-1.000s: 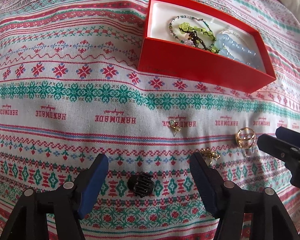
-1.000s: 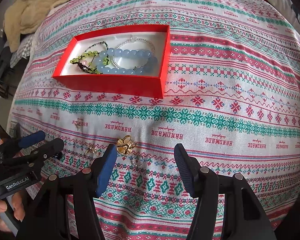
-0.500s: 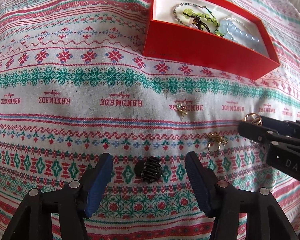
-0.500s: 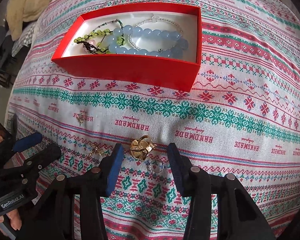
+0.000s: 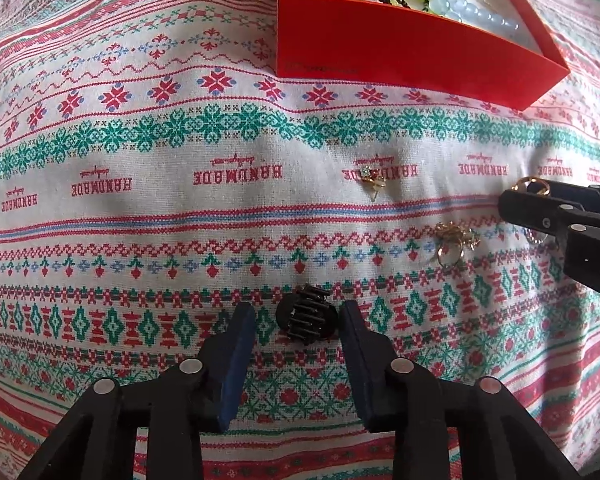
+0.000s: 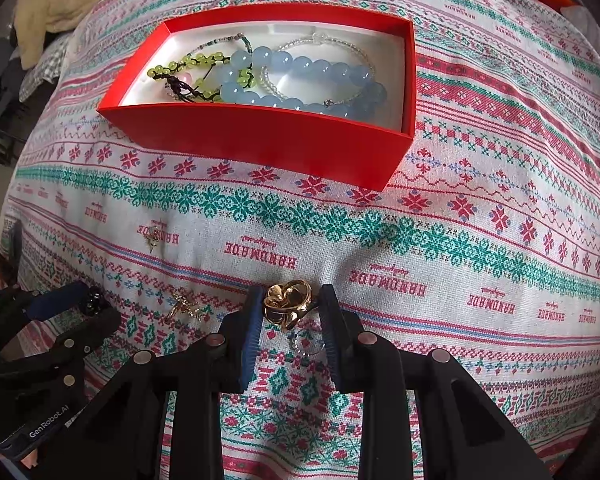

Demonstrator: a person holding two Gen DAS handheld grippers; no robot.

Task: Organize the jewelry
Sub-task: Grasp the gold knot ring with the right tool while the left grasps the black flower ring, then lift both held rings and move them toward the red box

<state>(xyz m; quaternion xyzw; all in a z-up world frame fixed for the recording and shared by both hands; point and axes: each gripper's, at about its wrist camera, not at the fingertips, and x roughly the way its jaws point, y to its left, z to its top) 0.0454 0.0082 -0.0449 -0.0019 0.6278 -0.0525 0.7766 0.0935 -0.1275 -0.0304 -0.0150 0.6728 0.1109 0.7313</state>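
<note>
Both grippers down over the patterned tablecloth (image 5: pixel 180 208), pointing steeply at it. Left gripper (image 5: pixel 298 320): jaws have just been closing, now narrowed around a small black claw hair clip (image 5: pixel 306 316) lying between the blue pads; the right pad looks to touch it, a gap remains on the left, so not yet pinched. Right gripper (image 6: pixel 286 308): jaws also just closing, blue pads hard against both sides of a chunky gold ring (image 6: pixel 286 302), which they pinch; a thin clear-stone ring (image 6: pixel 306 344) lies on the cloth just at 6 o'clock of it, between the fingers. Red box (image 6: pixel 260 140) sits at 12 o'clock, holding a pale blue bead bracelet (image 6: pixel 300 80), a green bead bracelet (image 6: pixel 192 68) and a clear bead strand (image 6: pixel 320 46). Loose on the cloth: gold bow-shaped ring (image 6: pixel 186 304) at 9 o'clock of the right gripper, small stud earring (image 6: pixel 153 236) at 10 o'clock.
</note>
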